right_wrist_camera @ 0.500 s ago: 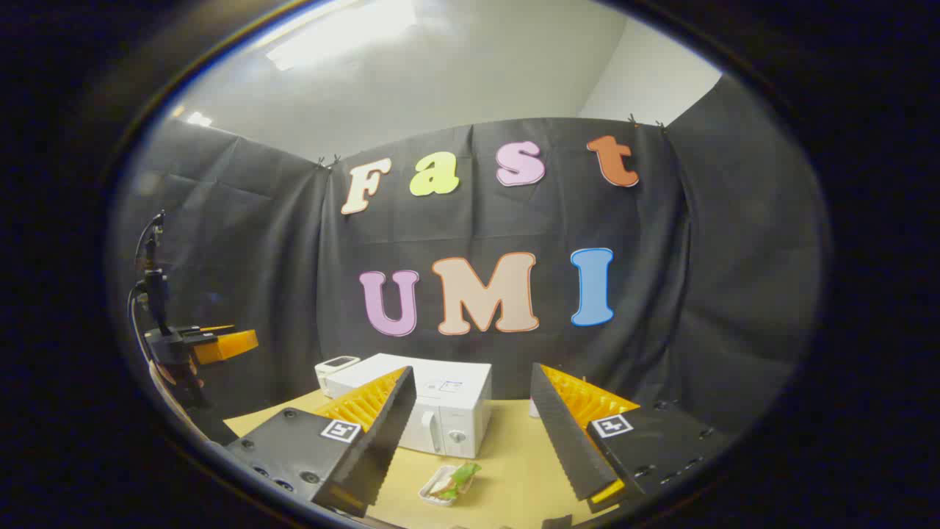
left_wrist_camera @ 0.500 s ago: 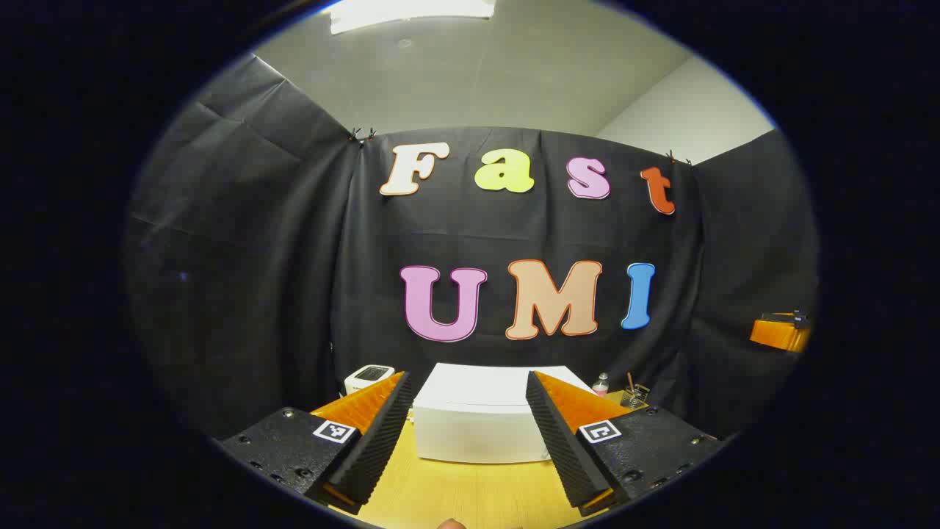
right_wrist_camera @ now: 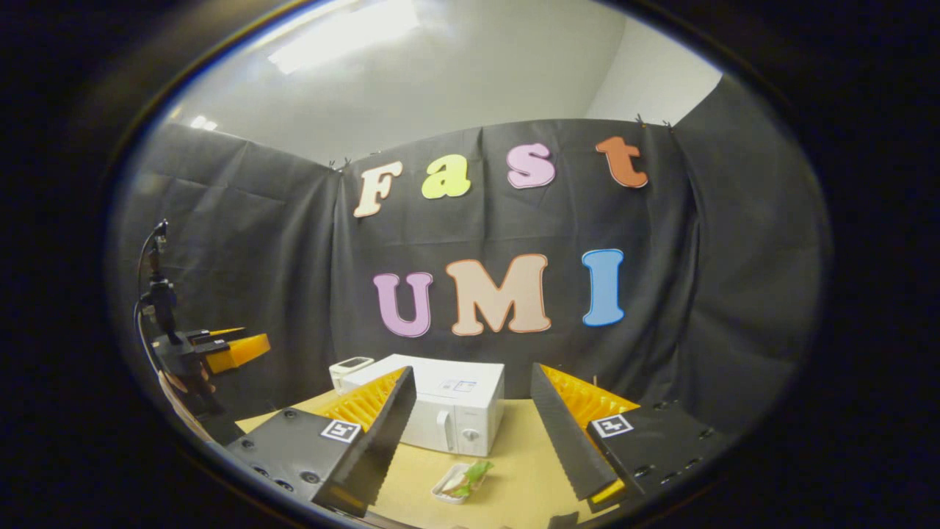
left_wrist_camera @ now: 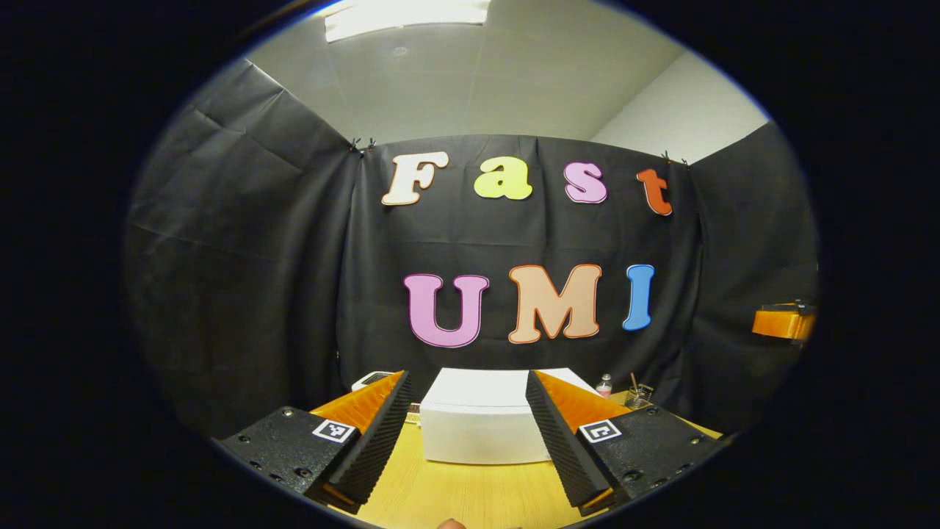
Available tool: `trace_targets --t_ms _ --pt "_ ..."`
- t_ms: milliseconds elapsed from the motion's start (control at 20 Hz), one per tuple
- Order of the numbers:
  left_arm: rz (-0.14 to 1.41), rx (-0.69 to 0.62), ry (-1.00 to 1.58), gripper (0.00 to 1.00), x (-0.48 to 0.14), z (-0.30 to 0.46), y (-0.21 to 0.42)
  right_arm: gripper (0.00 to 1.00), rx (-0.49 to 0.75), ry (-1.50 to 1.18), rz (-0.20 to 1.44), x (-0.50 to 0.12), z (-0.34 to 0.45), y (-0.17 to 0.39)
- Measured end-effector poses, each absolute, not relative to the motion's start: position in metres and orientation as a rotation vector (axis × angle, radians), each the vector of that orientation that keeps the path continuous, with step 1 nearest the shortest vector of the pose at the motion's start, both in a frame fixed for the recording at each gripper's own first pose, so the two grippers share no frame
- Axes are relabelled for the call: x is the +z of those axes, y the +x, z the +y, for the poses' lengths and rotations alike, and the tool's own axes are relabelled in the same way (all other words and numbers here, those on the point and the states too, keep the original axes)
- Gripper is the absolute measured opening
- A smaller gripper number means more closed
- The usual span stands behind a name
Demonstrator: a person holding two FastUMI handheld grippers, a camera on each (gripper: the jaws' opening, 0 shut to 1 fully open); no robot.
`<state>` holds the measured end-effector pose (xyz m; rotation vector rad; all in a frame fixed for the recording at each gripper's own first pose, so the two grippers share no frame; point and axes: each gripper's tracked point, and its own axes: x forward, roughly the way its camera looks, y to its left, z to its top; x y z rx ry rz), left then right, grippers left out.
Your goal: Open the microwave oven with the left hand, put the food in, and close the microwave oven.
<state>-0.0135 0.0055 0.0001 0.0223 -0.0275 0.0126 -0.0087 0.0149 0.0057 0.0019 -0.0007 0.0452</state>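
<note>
On the yellow table (right_wrist_camera: 514, 470), the white microwave oven (right_wrist_camera: 448, 408) stands shut, at 12 o'clock from your left gripper (left_wrist_camera: 466, 441) and framed between its fingers in the left gripper view. Your left gripper is spread wide and grips nothing. Your right gripper (right_wrist_camera: 474, 448) is likewise wide apart and empty. The food tray (right_wrist_camera: 461, 481) lies just in front of the oven, at 6 o'clock from its door handle (right_wrist_camera: 443, 430), between your right fingers.

— Hidden behind the left finger (right_wrist_camera: 371, 430): front left part of the microwave (right_wrist_camera: 459, 400).
— Too small to tell: food in the tray (right_wrist_camera: 461, 481), items by the bottle (left_wrist_camera: 602, 385). Cut off: fingertip (left_wrist_camera: 450, 524).
</note>
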Motion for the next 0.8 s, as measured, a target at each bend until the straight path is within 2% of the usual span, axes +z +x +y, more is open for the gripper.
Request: trace_targets --t_ms 100,500,700,750,800 --pt "-0.029 0.011 0.023 0.95 -0.001 0.006 -0.015 0.91 0.048 -0.003 0.002 0.005 0.018 -0.008" --pt "-0.029 0.015 0.036 0.95 -0.016 0.01 -0.015 0.91 0.025 -0.085 -0.014 -0.004 0.019 -0.005" --pt "0.01 -0.033 0.028 0.95 -0.047 -0.004 -0.017 0.96 0.013 -0.117 -0.048 -0.003 0.024 -0.01" --pt "0.021 -0.051 0.03 0.92 -0.056 -0.008 -0.017 0.96 0.015 -0.122 -0.058 -0.002 0.026 -0.012" --pt "0.034 -0.069 0.028 0.95 -0.066 -0.013 -0.017 0.96 0.016 -0.127 -0.067 -0.001 0.028 -0.014"
